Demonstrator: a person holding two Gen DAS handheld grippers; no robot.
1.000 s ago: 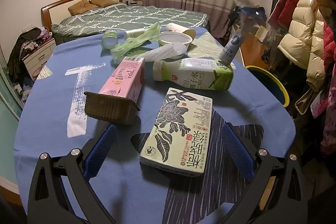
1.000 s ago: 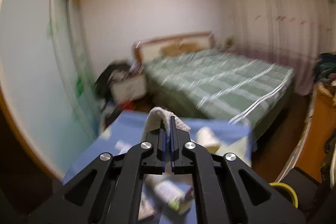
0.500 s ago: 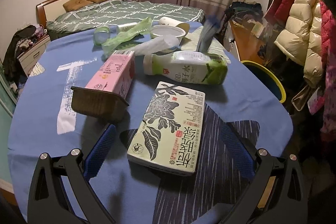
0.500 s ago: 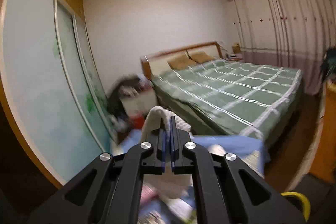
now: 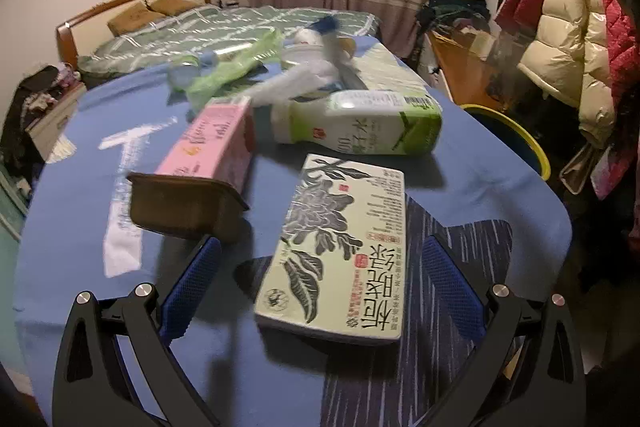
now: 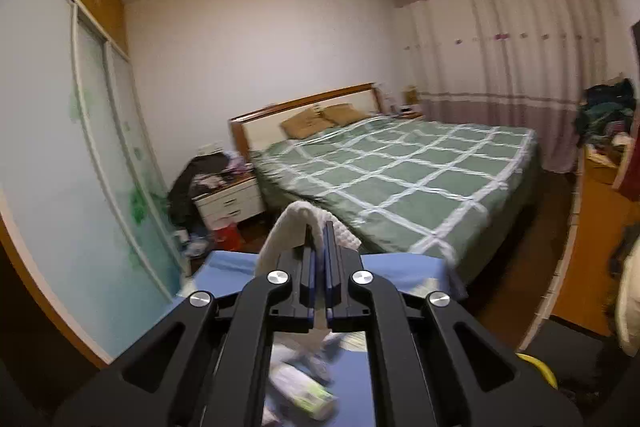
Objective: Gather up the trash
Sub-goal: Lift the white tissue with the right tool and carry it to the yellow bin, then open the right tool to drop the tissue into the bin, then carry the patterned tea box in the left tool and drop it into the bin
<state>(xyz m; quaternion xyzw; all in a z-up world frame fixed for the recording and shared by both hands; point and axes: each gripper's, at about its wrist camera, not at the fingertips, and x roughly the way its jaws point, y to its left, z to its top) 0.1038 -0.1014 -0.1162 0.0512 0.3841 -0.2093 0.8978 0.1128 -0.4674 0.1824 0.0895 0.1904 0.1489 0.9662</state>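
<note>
Right fingers [image 6: 318, 247] tight on white tissue [image 6: 288, 227], lower end hidden.

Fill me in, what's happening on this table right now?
Someone is clearing trash with two handheld claws. The right claw is shut on a crumpled white tissue, held up above the blue table. The left claw hangs open over the flat tea carton, not gripping it. A green-and-white bottle, pink carton and brown tray lie on the table; a yellow-rimmed bin stands beside it.
</note>
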